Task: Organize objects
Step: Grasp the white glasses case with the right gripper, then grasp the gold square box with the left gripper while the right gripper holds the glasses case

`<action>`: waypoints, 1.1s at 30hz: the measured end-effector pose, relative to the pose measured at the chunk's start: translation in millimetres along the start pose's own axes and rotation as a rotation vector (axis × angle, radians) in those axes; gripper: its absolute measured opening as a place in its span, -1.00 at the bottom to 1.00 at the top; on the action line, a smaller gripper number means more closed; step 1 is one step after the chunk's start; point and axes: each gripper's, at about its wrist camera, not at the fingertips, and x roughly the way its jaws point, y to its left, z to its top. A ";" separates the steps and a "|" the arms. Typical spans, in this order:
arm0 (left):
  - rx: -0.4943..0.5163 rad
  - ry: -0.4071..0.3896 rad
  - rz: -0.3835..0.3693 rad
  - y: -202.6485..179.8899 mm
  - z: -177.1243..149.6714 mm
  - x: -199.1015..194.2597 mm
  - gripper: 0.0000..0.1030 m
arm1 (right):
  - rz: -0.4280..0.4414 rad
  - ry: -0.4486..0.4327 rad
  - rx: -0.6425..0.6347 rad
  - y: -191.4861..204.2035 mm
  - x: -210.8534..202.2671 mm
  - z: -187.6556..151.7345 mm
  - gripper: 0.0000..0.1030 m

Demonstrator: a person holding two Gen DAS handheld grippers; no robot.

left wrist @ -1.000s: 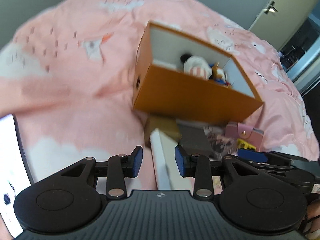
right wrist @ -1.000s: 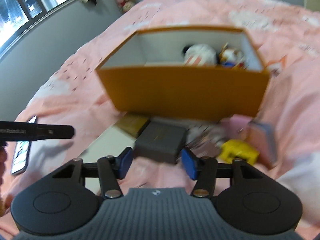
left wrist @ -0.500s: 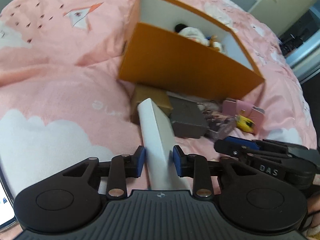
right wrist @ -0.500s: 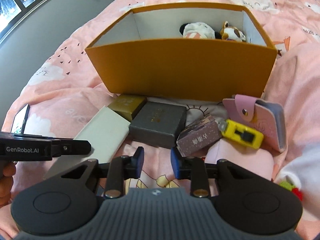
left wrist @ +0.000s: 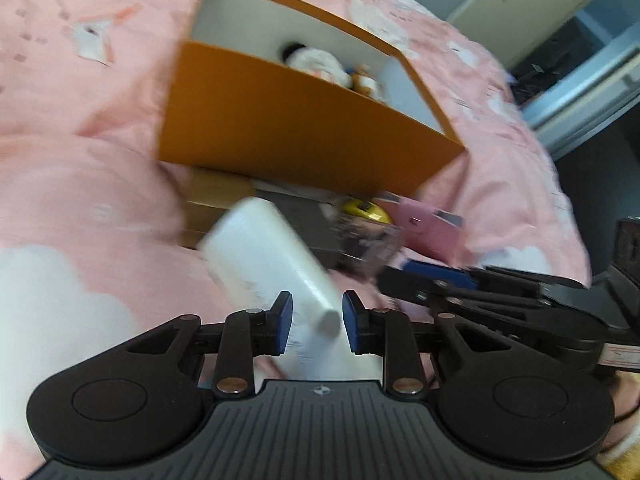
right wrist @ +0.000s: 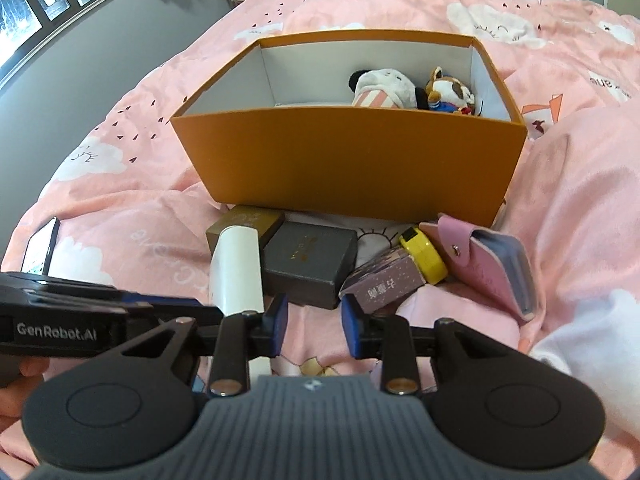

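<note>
White box (left wrist: 272, 264) is clamped at its near end by left gripper (left wrist: 316, 318), jaws just closed on it, front tilted up, probably for transfer into orange bin (right wrist: 352, 168). Right gripper (right wrist: 314, 324) is held narrowly open, empty, above bedspread (right wrist: 128, 192).

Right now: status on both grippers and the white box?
Left gripper clamped on long white box, far end tilted up. Right gripper empty, fingers part open. Orange box ahead; small boxes in between.
</note>
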 end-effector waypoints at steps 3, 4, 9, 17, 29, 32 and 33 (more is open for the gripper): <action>-0.075 -0.004 0.053 12.3 0.1 -2.8 -0.11 | 0.040 0.003 -0.019 5.9 -1.0 0.3 -0.37; -0.107 0.000 0.055 17.8 0.2 -1.7 -0.11 | 0.052 0.000 -0.034 9.5 -1.9 0.1 -0.36; -0.173 -0.006 0.118 31.4 -0.3 -1.0 -0.29 | 0.078 0.012 -0.187 42.9 -0.2 -1.1 -0.32; -0.081 -0.062 0.210 29.8 -2.5 -15.4 -0.32 | 0.013 0.075 -0.417 92.5 23.2 -9.6 0.12; -0.027 -0.096 0.188 42.4 -0.9 -21.6 -0.33 | -0.154 0.191 -0.519 105.4 74.6 -5.5 0.29; 0.012 -0.086 0.180 42.2 0.0 -20.3 -0.33 | -0.161 0.215 -0.532 105.9 82.2 -1.0 0.26; 0.017 -0.083 0.175 42.9 0.6 -20.1 -0.33 | -0.159 0.220 -0.531 104.9 83.1 0.1 0.25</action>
